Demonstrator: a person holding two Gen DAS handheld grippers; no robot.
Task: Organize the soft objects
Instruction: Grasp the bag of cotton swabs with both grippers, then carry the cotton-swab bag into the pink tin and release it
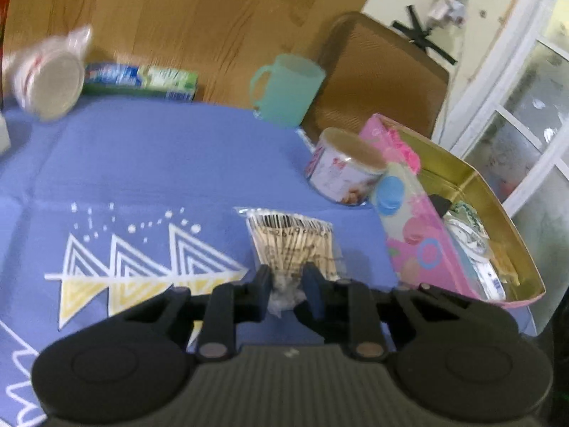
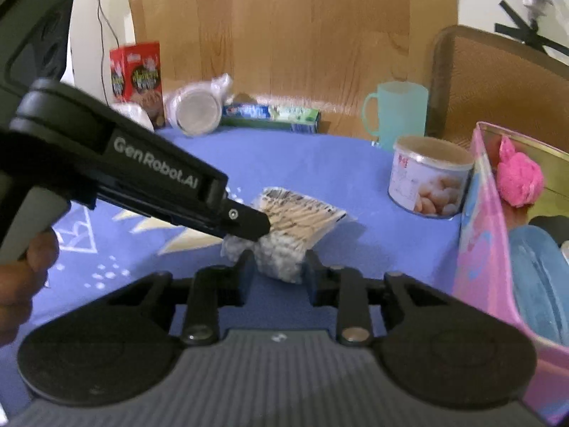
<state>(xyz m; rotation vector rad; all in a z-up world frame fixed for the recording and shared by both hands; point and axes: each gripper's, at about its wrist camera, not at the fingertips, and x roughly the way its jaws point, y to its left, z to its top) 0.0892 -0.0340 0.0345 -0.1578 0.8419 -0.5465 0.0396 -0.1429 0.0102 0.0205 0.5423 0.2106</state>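
Two grippers at one item. Left gripper (image 1: 287, 284) clamped on the cotton end of a swab pack (image 1: 293, 245); right gripper (image 2: 279, 270) parted, fingers set either side of the same cotton end, contact not confirmed.

Location: pack near the middle of the table (image 1: 160, 156), toward its right edge, on the blue cloth. Near end looks raised off the cloth in the right wrist view; far end low or resting, not clear which.

Key relation: long axis of pack directly ahead of left gripper, sticks fanning away toward the far edge, barcode at the far end. Left gripper nearer and already in charge; right gripper just beside, approaching from the near edge. Tin (image 2: 498, 249) against the right edge, to the right of both grippers, well apart from the pack; can (image 2: 428, 178) standing between pack and tin.

Appearance: clear crinkled plastic, pale wooden sticks, white cotton tips bunched at the held end. Light, floppy, likely to sag or slip if held by film alone.

Tin contents: pink fluffy ball (image 2: 519, 178), blue cloth item, other pieces unclear.

Judgement: pack likely bound for the tin; rightward carry over or round the can required.
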